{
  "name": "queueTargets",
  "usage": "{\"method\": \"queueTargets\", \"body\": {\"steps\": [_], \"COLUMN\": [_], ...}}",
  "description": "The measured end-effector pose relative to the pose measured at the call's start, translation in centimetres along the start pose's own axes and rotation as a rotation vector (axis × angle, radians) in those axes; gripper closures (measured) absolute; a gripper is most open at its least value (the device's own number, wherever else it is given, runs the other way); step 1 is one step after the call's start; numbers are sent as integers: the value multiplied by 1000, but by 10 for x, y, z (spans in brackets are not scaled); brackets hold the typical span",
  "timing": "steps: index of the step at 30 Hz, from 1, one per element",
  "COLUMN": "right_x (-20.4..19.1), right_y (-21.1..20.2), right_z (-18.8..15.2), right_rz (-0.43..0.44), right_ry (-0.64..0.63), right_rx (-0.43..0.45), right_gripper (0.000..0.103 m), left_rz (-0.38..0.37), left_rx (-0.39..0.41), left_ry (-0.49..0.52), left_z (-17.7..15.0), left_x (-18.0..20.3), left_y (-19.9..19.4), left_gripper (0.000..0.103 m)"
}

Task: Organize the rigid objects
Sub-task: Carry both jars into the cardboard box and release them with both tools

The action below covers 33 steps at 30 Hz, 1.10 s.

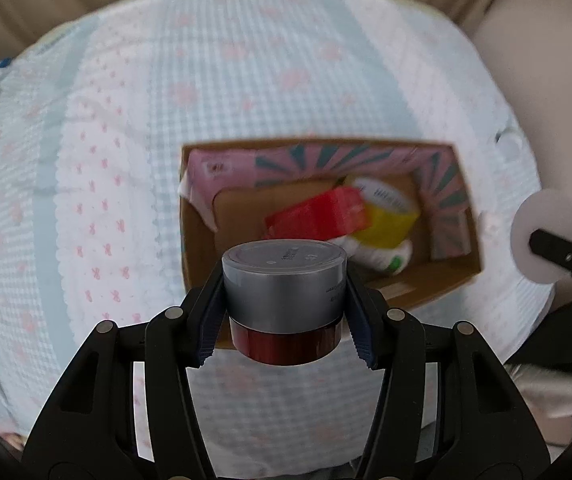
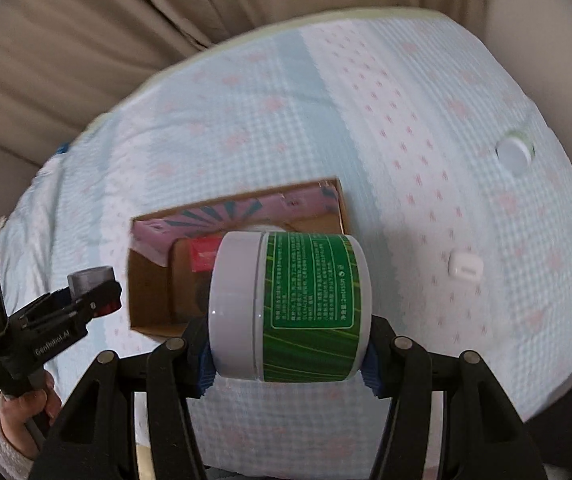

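Note:
My left gripper (image 1: 283, 312) is shut on a round jar with a grey lid and dark red base (image 1: 283, 296), held upright just in front of an open cardboard box (image 1: 438, 280) on the bed. The box holds a red block (image 1: 322, 212), a yellow tape roll (image 1: 390, 220), a white bottle (image 1: 382, 256) and pink packaging (image 1: 221, 176). My right gripper (image 2: 288, 356) is shut on a white jar with a green label (image 2: 290, 308), held on its side near the box (image 2: 145, 280). The left gripper and its jar show in the right wrist view (image 2: 85, 292).
The bed has a pale blue and white checked cover (image 1: 165, 120). A white round lid (image 2: 514, 154) and a small white case (image 2: 465, 269) lie on the cover to the right. Beige curtains (image 2: 85, 40) hang behind the bed.

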State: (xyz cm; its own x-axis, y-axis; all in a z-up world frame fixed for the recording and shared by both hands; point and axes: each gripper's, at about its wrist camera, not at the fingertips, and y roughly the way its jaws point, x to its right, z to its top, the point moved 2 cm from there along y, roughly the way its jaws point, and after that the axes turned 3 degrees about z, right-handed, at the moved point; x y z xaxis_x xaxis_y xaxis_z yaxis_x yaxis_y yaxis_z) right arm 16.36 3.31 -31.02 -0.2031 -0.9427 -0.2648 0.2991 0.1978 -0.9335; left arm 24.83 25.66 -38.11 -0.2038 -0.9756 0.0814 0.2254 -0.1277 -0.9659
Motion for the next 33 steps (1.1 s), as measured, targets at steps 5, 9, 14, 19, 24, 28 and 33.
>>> {"method": "queueTargets", "body": {"steps": [5,9,14,19,24,28,33], "right_x": [-5,-3,4,2,9,10,3], "right_y": [37,70,104,122,139,141,125], "right_z": [-1,2,4,5,6,8,13], "right_rz": [-75,-125,-164,-217,-224,-201,-187], "right_ry": [25,21,51,20,59,85,26], "right_rx": [-43,-74,-130,-162,-200,-190,-137], "right_gripper": [50,50,50,50,50,45,0], "left_rz": [42,71,80,94,81,74,45], "left_rx": [-44,-57,-92,-117,-115,-87,-69], "left_ry": [68,119,166,202,242,278,274], "left_z": [-1,3,9,11,12,12,10], "left_x": [-7,-4,-1,1,7,14,13], "left_y": [37,56,78,93,97,91,87], "left_gripper": [53,53,52,53,50,0,0]}}
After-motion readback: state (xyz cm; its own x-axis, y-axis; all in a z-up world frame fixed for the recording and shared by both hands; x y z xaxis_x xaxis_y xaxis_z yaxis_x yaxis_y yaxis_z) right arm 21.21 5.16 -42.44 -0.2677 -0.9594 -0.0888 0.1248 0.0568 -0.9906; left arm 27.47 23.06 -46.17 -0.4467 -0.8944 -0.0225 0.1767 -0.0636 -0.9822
